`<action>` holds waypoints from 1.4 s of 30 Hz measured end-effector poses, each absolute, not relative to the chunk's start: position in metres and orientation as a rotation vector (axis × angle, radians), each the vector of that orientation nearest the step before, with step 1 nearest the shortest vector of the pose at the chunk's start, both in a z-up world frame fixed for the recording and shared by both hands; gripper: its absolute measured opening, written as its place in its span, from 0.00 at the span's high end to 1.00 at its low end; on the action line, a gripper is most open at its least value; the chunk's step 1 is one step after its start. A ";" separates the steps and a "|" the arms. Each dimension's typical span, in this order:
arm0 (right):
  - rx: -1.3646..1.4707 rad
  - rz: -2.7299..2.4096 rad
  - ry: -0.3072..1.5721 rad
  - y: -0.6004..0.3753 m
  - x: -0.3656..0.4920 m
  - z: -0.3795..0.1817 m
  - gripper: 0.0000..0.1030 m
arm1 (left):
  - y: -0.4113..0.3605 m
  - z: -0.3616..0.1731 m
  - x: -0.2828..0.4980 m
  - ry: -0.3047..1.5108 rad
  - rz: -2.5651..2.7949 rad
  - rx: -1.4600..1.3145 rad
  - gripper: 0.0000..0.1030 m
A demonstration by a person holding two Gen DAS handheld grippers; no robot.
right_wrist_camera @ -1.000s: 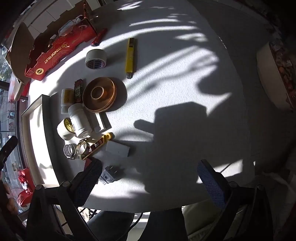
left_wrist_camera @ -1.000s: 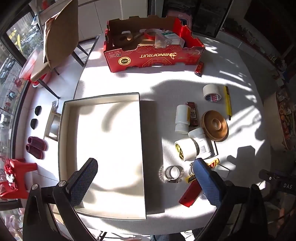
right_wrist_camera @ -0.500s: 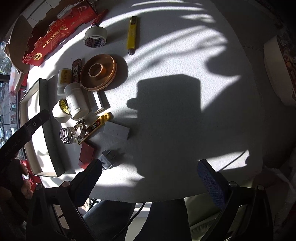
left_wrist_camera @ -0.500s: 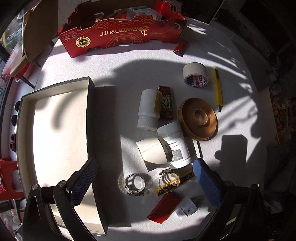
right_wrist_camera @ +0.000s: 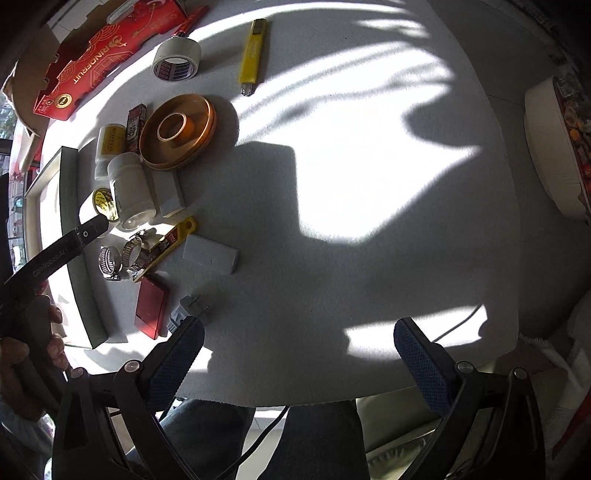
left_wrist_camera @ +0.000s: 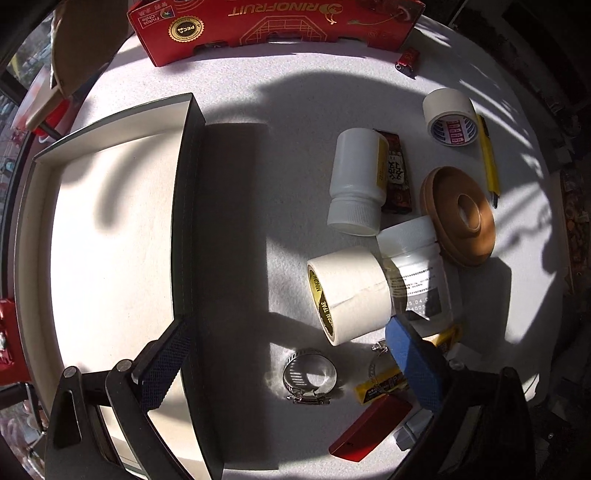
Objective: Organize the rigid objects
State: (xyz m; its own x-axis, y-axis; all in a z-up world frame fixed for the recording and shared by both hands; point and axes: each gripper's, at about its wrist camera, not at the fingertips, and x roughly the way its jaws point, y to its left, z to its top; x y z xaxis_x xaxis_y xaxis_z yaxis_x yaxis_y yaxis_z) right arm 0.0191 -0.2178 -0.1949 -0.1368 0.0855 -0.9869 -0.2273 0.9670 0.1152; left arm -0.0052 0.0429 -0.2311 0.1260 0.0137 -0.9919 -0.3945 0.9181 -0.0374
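Beyond the white tray (left_wrist_camera: 110,236): red RINOFRUIT carton (left_wrist_camera: 273,26). Right of tray, masking tape roll (left_wrist_camera: 351,291) marked "TPAE" touches a labelled white bottle (left_wrist_camera: 417,273). Left gripper (left_wrist_camera: 288,373) and right gripper (right_wrist_camera: 295,362) both spread, empty.

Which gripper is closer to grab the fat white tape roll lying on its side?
The left gripper, probably. It hangs open right over the cream tape roll. The right gripper sits open over bare white table, farther away.

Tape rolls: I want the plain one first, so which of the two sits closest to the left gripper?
The cream roll with the yellow core, beside the left gripper; the blue-printed roll lies farther back.
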 end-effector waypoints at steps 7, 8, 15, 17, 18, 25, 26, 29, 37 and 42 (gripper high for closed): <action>0.028 0.167 1.726 -0.182 0.033 -0.242 0.00 | 0.053 -0.237 0.003 1.422 0.343 -0.324 0.00; 0.032 0.129 1.732 -0.179 0.034 -0.248 0.00 | 0.049 -0.236 0.005 1.425 0.348 -0.311 0.00; 0.052 0.062 1.760 -0.159 0.030 -0.284 0.00 | 0.056 -0.247 0.025 1.452 0.385 -0.282 0.00; 0.033 0.044 1.743 -0.162 0.027 -0.286 0.00 | 0.058 -0.251 0.026 1.464 0.390 -0.281 0.00; 0.023 0.023 1.741 -0.168 0.027 -0.287 0.00 | 0.053 -0.254 0.028 1.462 0.395 -0.269 0.00; 0.098 -0.004 1.758 -0.222 0.030 -0.300 0.00 | 0.041 -0.260 0.036 1.465 0.387 -0.269 0.00; 0.090 -0.001 1.758 -0.221 0.030 -0.301 0.00 | 0.041 -0.261 0.037 1.466 0.386 -0.271 0.00; 0.070 0.014 1.747 -0.220 0.032 -0.306 0.00 | 0.034 -0.265 0.037 1.485 0.390 -0.264 0.00; 0.056 -0.006 1.728 -0.216 0.017 -0.287 0.00 | 0.037 -0.276 0.031 1.476 0.412 -0.346 0.00; 0.053 -0.009 1.743 -0.213 0.032 -0.280 0.00 | 0.045 -0.282 0.038 1.507 0.419 -0.369 0.00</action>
